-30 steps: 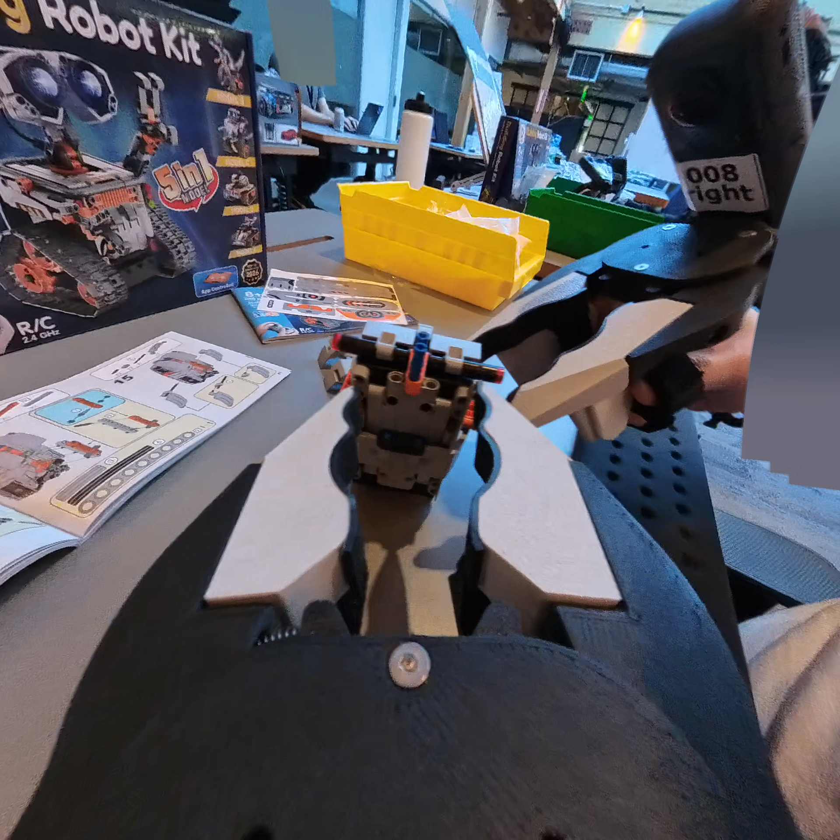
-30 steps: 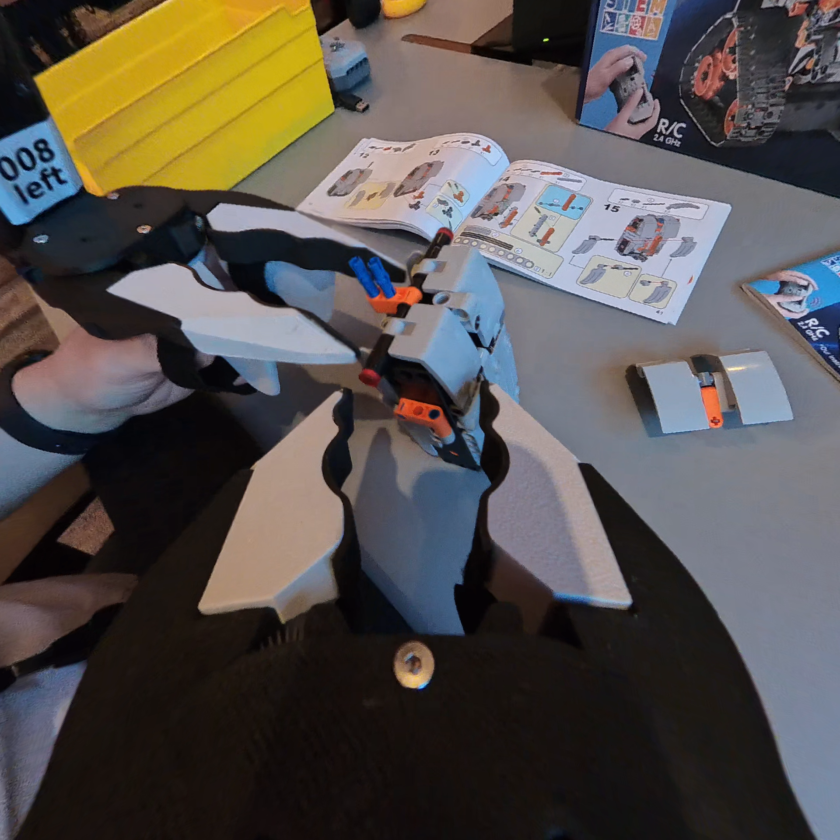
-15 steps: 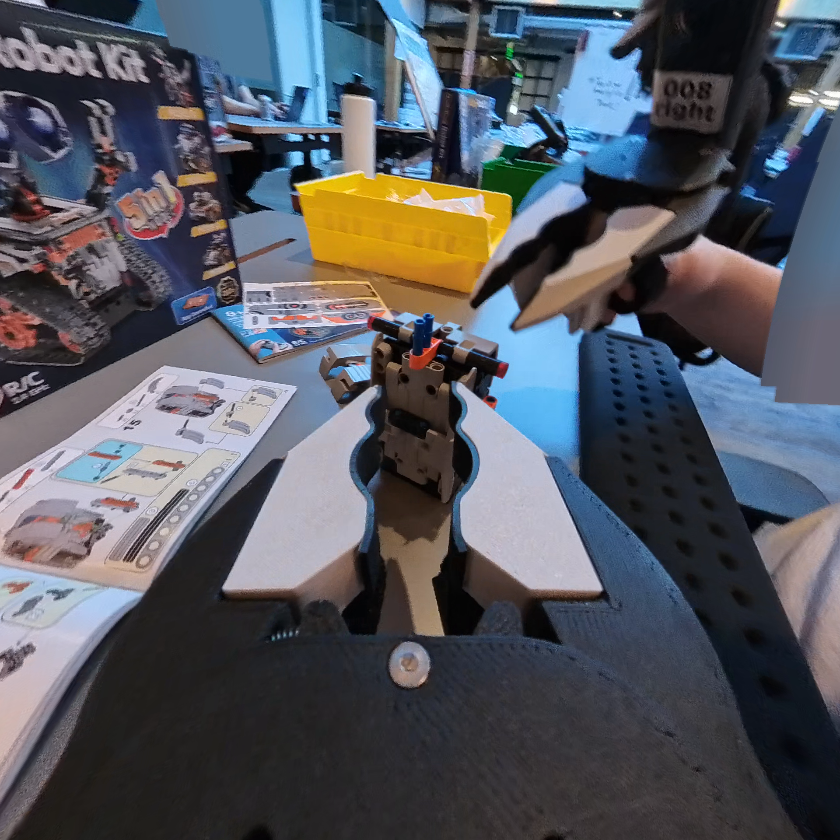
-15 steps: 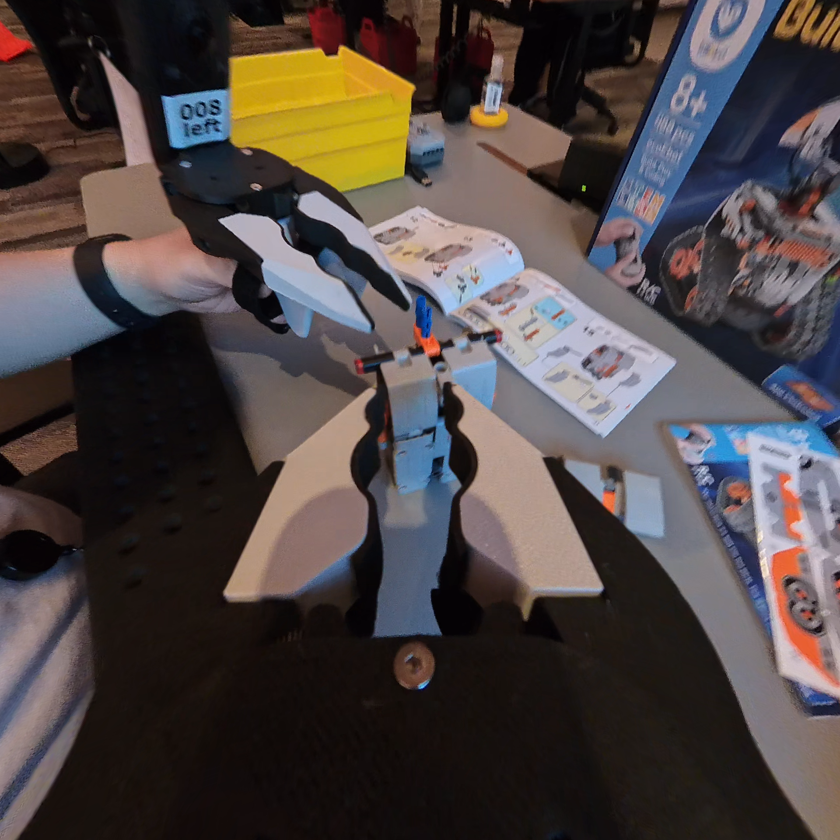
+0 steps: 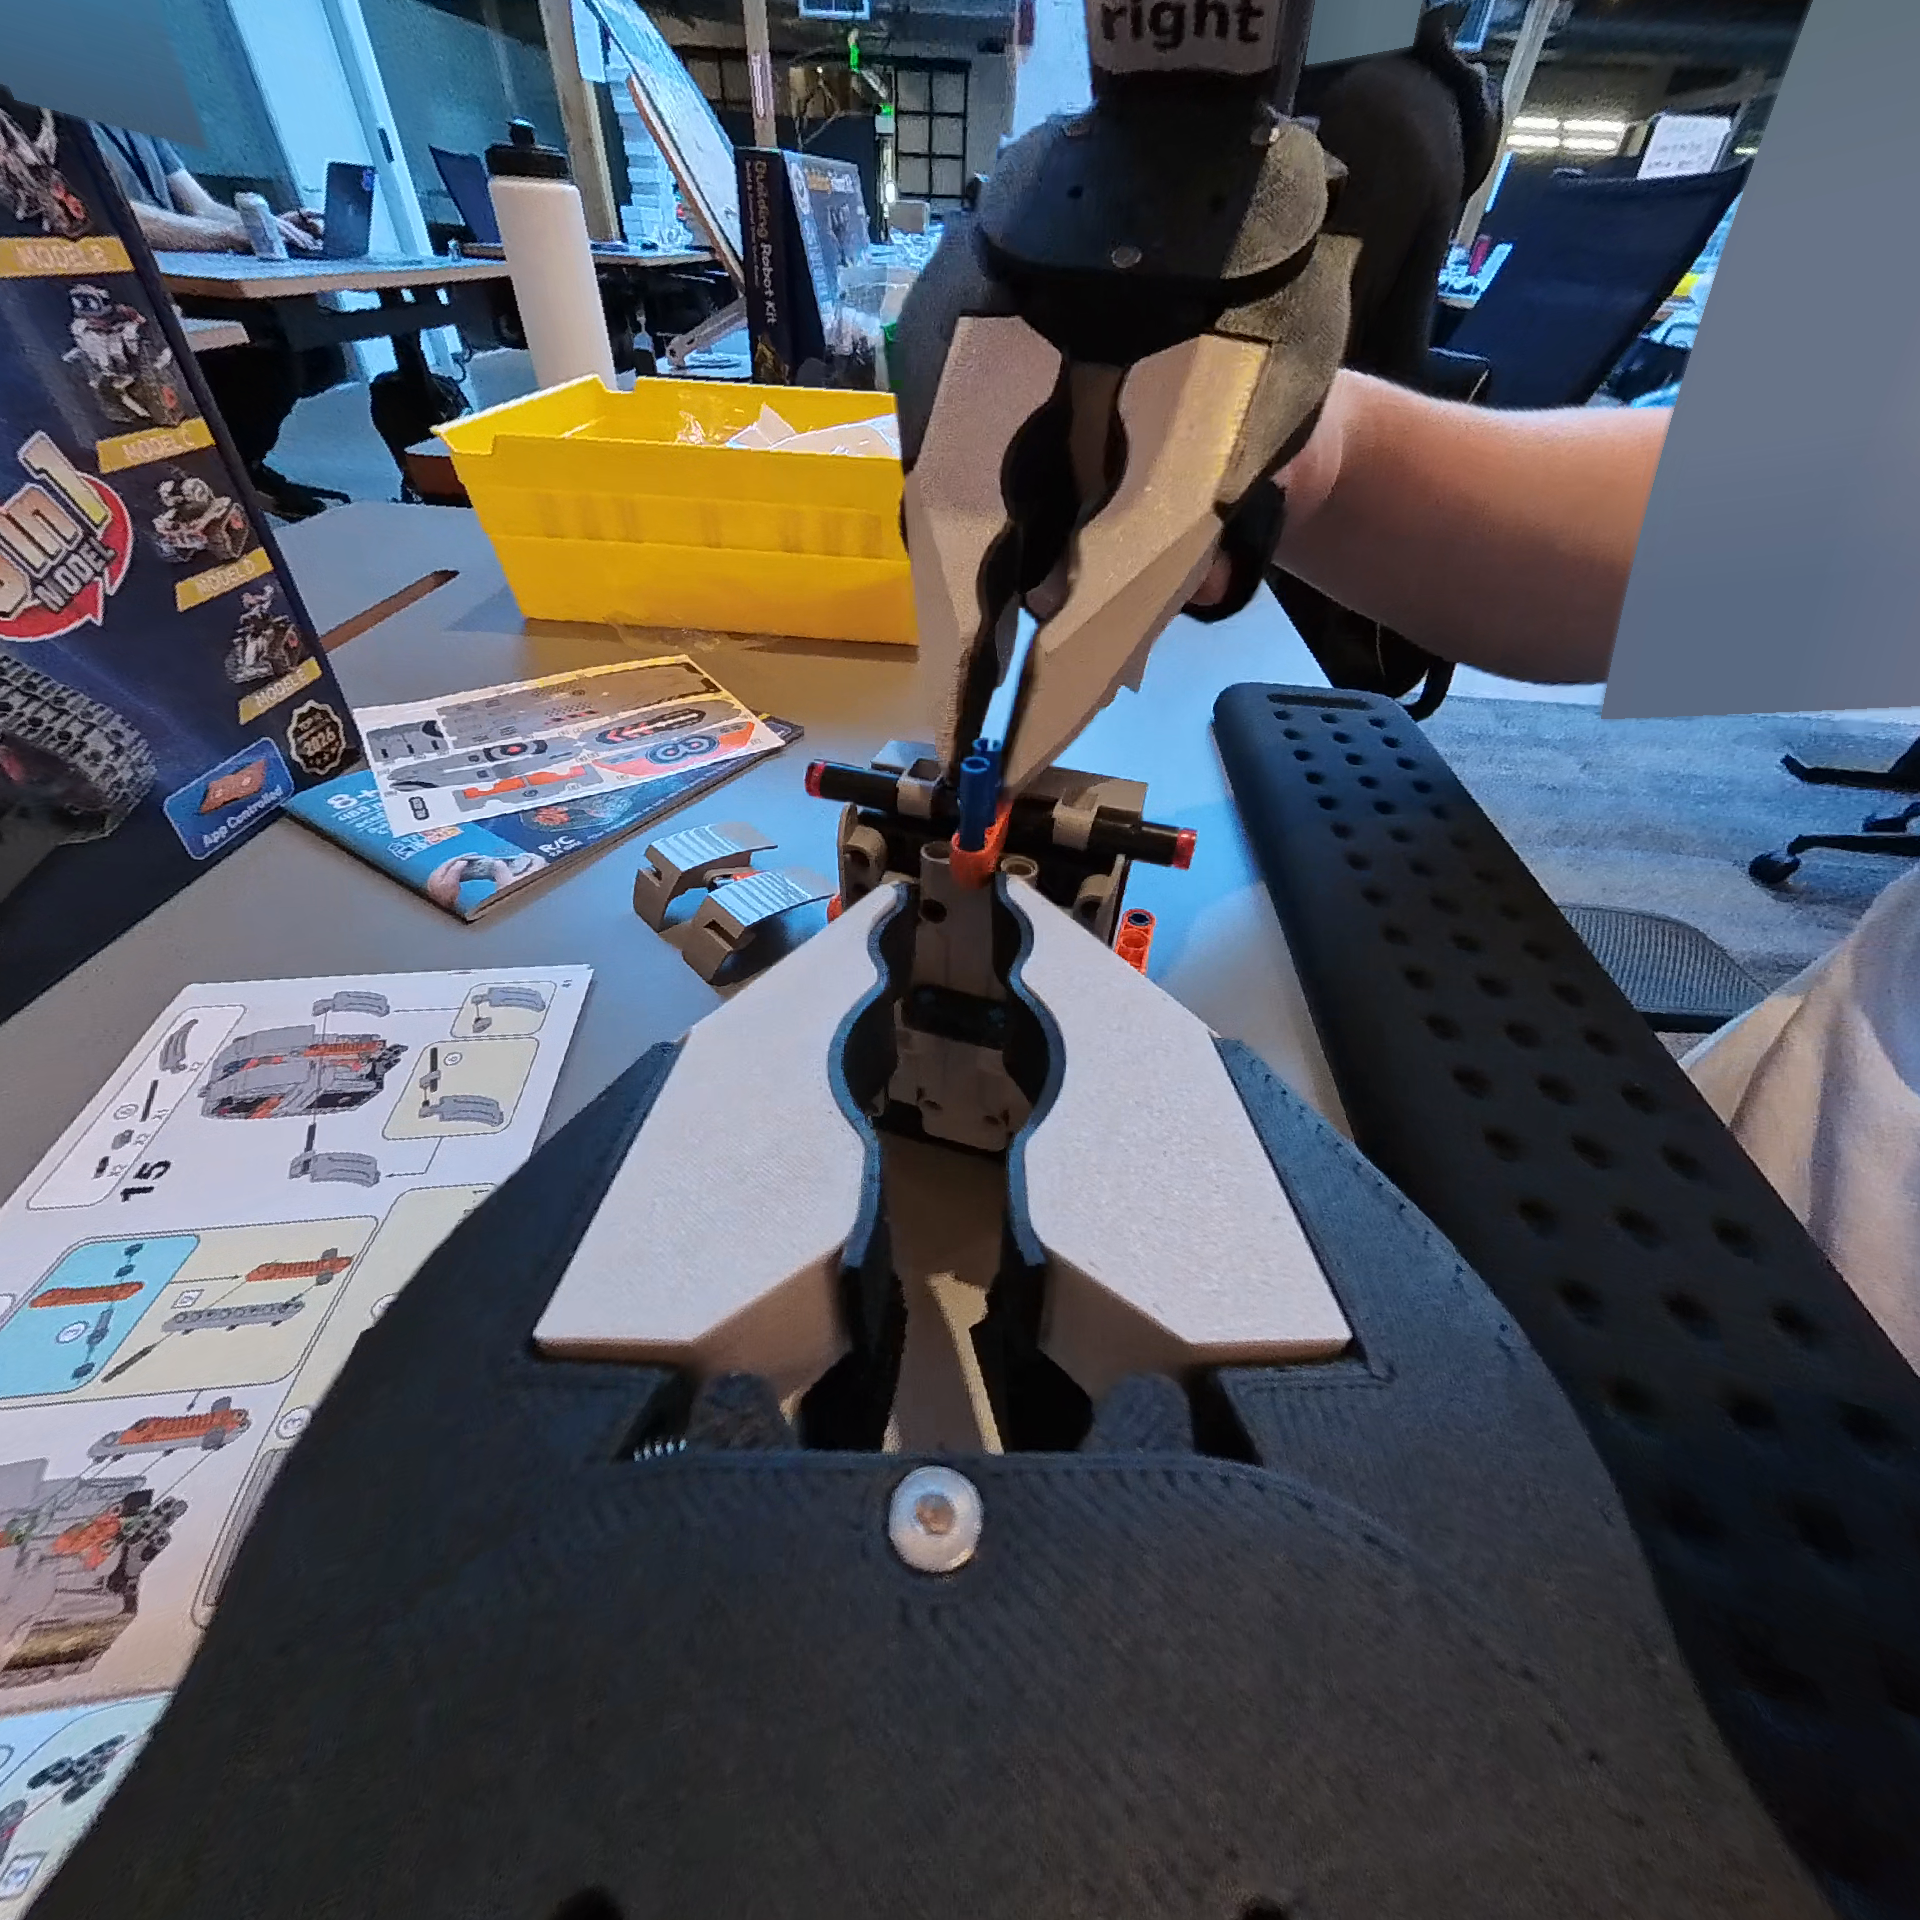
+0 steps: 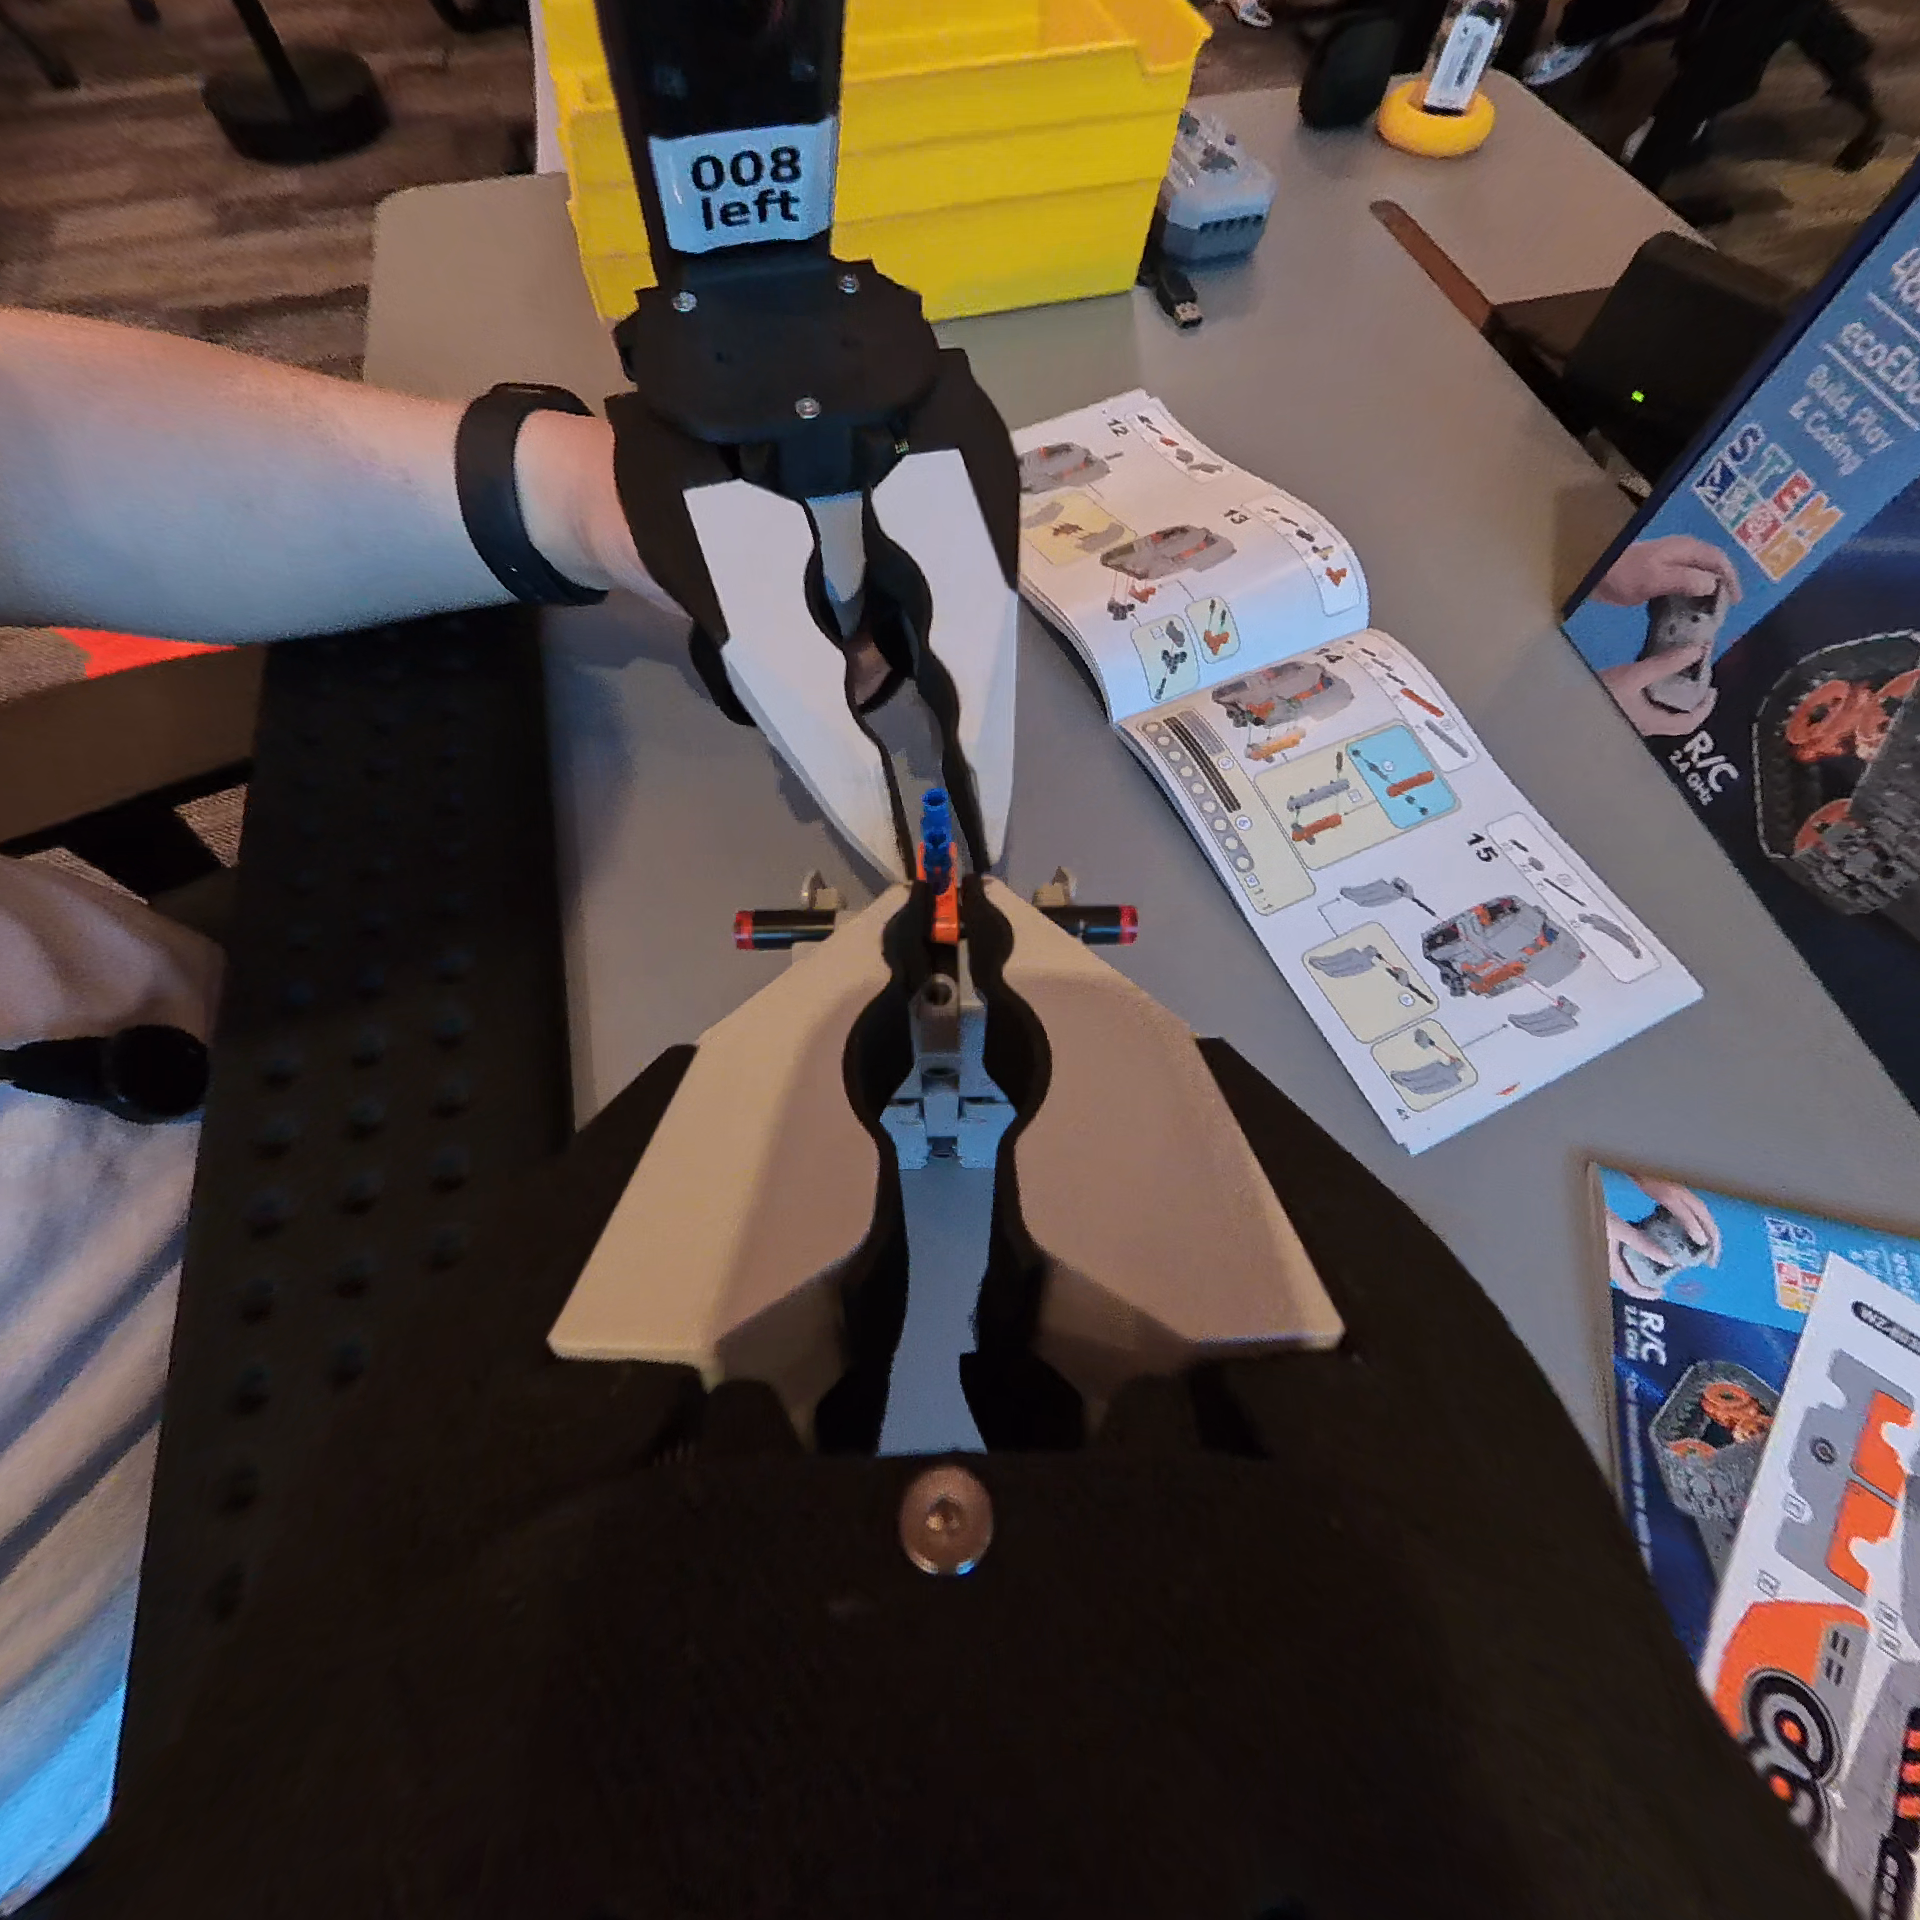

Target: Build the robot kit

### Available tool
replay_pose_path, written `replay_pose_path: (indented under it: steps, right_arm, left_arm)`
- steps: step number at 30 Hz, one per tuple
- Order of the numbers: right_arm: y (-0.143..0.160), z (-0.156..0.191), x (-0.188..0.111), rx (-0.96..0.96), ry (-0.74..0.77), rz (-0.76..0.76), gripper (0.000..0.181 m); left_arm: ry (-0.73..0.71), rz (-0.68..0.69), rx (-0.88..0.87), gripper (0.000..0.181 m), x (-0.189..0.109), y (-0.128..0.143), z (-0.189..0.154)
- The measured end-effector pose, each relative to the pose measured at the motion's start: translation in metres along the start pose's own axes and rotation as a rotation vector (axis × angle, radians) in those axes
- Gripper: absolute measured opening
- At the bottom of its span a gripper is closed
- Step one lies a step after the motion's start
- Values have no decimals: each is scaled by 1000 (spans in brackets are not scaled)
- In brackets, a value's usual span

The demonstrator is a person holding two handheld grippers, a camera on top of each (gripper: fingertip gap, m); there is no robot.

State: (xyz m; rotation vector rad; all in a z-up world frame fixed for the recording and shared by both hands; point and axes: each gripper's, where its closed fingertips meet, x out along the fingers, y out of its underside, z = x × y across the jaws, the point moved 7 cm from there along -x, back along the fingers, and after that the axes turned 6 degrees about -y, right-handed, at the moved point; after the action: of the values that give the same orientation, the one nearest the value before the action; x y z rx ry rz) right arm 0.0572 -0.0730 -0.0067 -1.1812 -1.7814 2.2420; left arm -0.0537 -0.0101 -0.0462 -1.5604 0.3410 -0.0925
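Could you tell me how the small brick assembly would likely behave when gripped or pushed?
The brick assembly looks like stiff plastic, so the clamp of the left gripper probably won't crush it. Its blue pins, pinched by the right gripper, seem push-fit and may pull out. Tall and narrow, it would likely tip if stood upright.

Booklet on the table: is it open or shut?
Open: the booklet lies on the grey table with its illustrated pages spread face up.
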Motion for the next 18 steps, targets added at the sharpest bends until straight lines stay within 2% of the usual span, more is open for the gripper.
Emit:
replay_pose_path:
  steps: [5,9,14,18]
  right_arm:
    - [-1,-2,2,30,-52,50,0]
    - [-5,-5,1,33,-71,71,13]
    - [-4,-3,7,-12,-110,114,8]
    - [-6,0,10,-58,-83,152,7]
  left_arm:
    - [18,4,-8,15,1,4,0]
    - [25,5,-4,13,2,6,-2]
    - [23,6,9,14,2,5,-4]
    - [-24,-47,24,19,-8,-10,-5]
